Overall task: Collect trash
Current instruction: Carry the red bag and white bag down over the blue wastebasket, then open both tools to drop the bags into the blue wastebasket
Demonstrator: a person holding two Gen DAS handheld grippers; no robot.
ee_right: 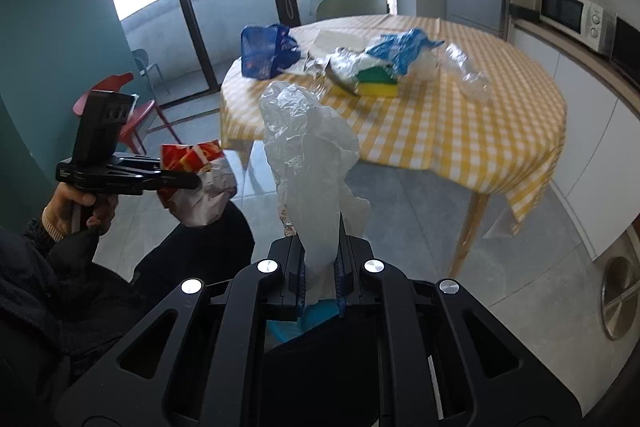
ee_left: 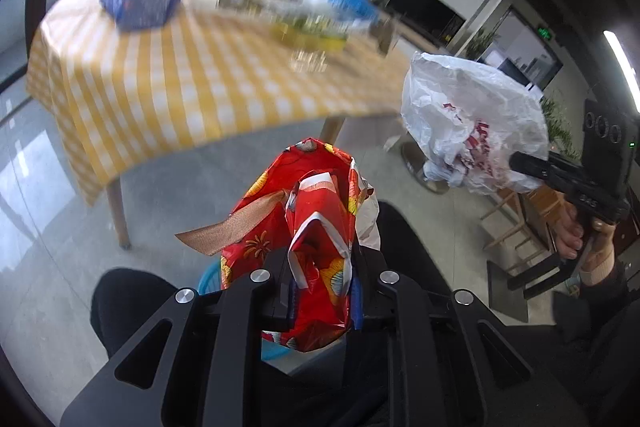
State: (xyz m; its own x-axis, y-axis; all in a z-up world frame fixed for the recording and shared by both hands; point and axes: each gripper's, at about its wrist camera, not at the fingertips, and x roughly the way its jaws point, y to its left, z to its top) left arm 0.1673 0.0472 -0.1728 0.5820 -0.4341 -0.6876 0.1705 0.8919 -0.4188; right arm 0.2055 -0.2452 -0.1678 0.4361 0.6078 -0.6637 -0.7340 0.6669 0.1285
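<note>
The left claw (ee_left: 320, 291) is clamped on a crumpled red wrapper (ee_left: 316, 227) printed with yellow flowers, a tan ribbon trailing off to its left. The right claw (ee_right: 320, 279) is clamped narrow on a bunched white plastic bag (ee_right: 308, 147) that stands up from between its fingers; seen from the left wrist the same bag carries red print. Both pieces are held in the air, well clear of the bench (ee_right: 440, 123) ahead of the claws, so two items count as picked up but not yet dropped. Directly under each claw a sliver of blue bin (ee_right: 316, 315) shows, which I take to be where the trash goes; nothing can be seen of what it already holds. Plenty is left on the yellow-checked cloth beyond the right claw: a blue bag (ee_right: 264, 51) ahead and to the left, a yellow and green sponge (ee_right: 376, 83) ahead, blue plastic film (ee_right: 404, 47) just behind the sponge, clear crumpled wrap (ee_right: 468, 67) ahead to the right, and some silvery foil (ee_right: 316, 63). By my reckoning the job is under halfway done.
</note>
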